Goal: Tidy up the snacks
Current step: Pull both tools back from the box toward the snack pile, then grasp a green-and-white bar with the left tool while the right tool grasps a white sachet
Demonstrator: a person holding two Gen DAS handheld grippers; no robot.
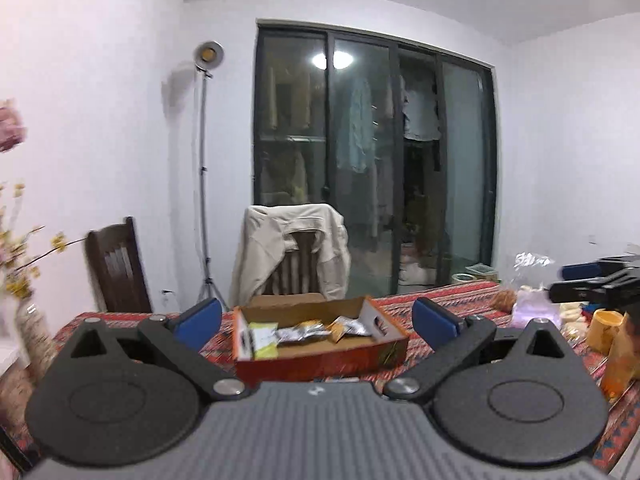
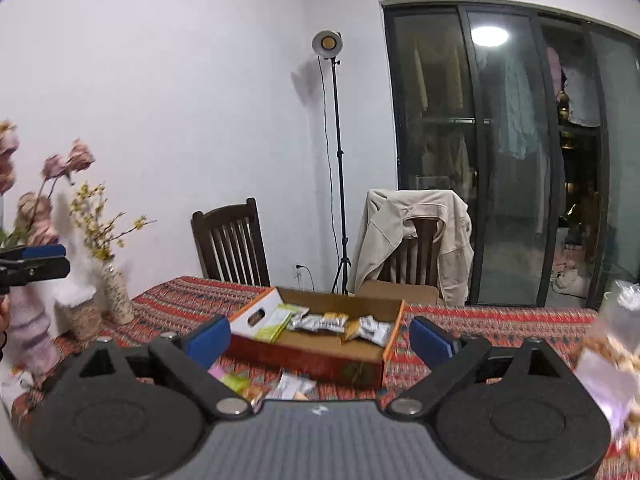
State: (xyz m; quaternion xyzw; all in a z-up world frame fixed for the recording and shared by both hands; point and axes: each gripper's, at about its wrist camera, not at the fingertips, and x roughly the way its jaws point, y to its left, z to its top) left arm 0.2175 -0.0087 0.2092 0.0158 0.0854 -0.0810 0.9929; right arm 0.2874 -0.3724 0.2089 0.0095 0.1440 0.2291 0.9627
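**Both grippers wide and empty, snack box ahead on the table**

Left wrist view: the left gripper (image 1: 316,320) stands with its jaws spread wide, nothing between the blue pads. The cardboard box (image 1: 320,354) lies just beyond and between them on the patterned tablecloth (image 1: 452,300), holding several snack packets (image 1: 304,332): silver, green-white and orange ones. To the far right the right gripper (image 1: 576,280) reaches in level above the table, near a clear bag (image 1: 532,304) and an orange mug (image 1: 606,326). Behind the box stands a chair draped with a beige jacket (image 1: 292,248).

Right wrist view: the right gripper (image 2: 320,340) is also wide apart and empty. The box (image 2: 316,356) sits between the pads, farther off; loose packets (image 2: 280,386) lie on the cloth nearer than the box, close to the gripper body. At the left edge, vases with flowers (image 2: 116,296) stand by the table's edge, with the left gripper (image 2: 36,264) above them. A clear bag (image 2: 616,344) crowds the right edge. The cloth right of the box is bare.
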